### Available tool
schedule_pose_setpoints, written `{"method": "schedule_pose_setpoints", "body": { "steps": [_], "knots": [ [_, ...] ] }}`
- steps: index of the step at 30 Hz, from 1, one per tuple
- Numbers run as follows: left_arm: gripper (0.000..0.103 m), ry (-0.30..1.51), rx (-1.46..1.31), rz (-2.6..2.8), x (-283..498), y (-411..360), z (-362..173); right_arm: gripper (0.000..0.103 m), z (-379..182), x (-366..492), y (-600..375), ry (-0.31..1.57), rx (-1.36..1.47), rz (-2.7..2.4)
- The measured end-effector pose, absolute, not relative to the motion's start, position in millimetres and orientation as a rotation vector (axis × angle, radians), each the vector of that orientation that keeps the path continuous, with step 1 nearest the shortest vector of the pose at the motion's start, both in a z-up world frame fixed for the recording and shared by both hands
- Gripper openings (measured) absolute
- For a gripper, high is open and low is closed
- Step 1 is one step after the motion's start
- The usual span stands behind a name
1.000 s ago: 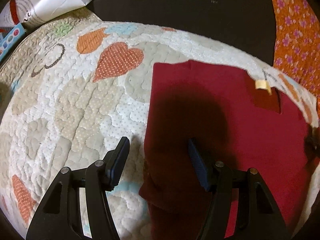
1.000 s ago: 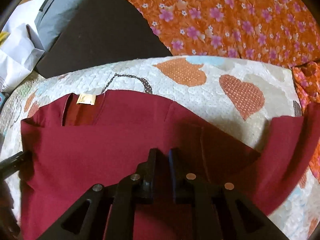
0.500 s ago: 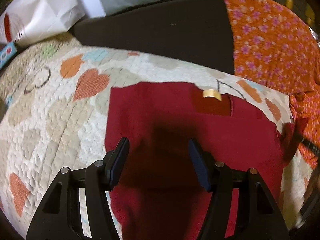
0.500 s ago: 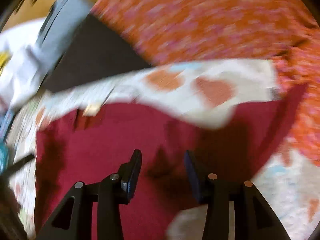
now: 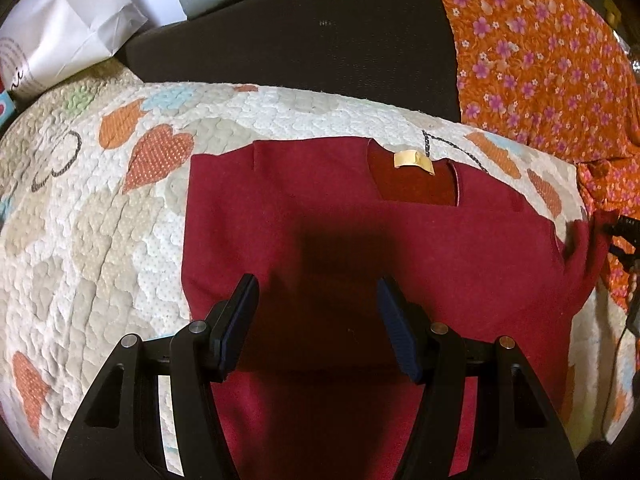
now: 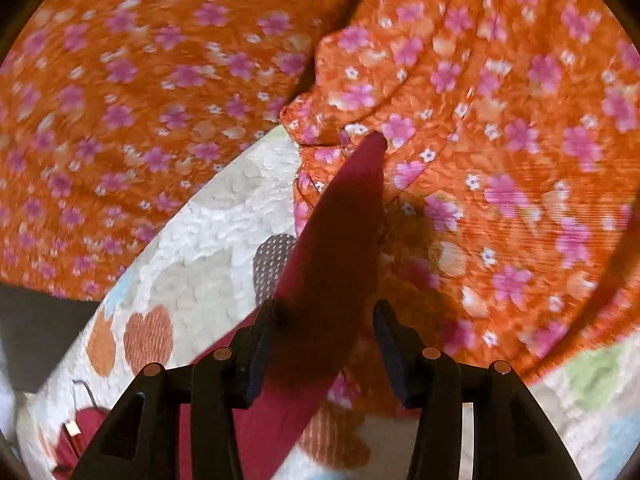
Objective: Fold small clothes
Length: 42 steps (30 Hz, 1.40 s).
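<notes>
Quilt (image 5: pixel 100 240): spread as the folding surface, seen beyond and beside both pairs of fingers.
Floral cloth (image 6: pixel 500 120): bunched ahead of the right fingers, the sleeve tip laid over its edge.
Red shirt (image 5: pixel 360 240): laid flat under the left fingers, collar tag (image 5: pixel 413 159) far ahead — body smoothed, it seems.
Sleeve (image 6: pixel 340 232): stretched out between the right fingers, likely the next part to be folded in.
Left gripper (image 5: pixel 316 320): held apart above the cloth, nothing gripped.
Right gripper (image 6: pixel 324 332): held apart — sleeve straddled, not pinched.

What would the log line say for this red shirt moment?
stage: sleeve fold | left gripper: open above red shirt | right gripper: open, sleeve between fingers | surface: heart quilt
</notes>
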State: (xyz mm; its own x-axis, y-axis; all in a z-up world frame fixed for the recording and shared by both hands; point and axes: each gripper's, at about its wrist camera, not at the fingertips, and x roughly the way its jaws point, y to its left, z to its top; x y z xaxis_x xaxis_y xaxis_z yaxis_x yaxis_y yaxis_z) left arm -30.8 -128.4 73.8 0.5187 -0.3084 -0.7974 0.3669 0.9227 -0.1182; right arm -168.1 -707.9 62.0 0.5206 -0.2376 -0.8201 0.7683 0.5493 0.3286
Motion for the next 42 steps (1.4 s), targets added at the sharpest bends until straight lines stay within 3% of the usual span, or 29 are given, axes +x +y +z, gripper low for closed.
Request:
{"method": "schedule_pose_setpoints", "body": {
  "steps": [3,6,13,20,25,31,35,42],
  "knots": [
    [0.061,0.945,0.050,-0.395,-28,-123,75,0.010,58,-176,-711,0.808,0.766,-0.620],
    [0.061,0.933,0.020,-0.376,-25,-113,81,0.007,76,-191,-702,0.785,0.674,-0.616],
    [0.061,0.902,-0.079,-0.353,-20,-89,101,0.006,156,-207,-649,0.656,0.547,-0.440],
    [0.061,0.902,-0.211,-0.338,-9,-57,111,0.006,221,-152,-487,0.596,0.364,0.006],
    [0.061,0.912,-0.336,-0.375,1,-39,111,0.006,179,-112,-357,0.676,0.287,0.298],
    [0.061,0.963,-0.385,-0.431,8,-42,103,0.009,56,-83,-278,1.042,0.249,0.406],
    [0.062,0.974,-0.372,-0.435,7,-48,99,0.025,58,-104,-303,1.005,0.306,0.413],
    [0.066,1.038,-0.306,-0.463,5,-68,85,0.028,84,-144,-373,0.914,0.344,0.246]
  ]
}}
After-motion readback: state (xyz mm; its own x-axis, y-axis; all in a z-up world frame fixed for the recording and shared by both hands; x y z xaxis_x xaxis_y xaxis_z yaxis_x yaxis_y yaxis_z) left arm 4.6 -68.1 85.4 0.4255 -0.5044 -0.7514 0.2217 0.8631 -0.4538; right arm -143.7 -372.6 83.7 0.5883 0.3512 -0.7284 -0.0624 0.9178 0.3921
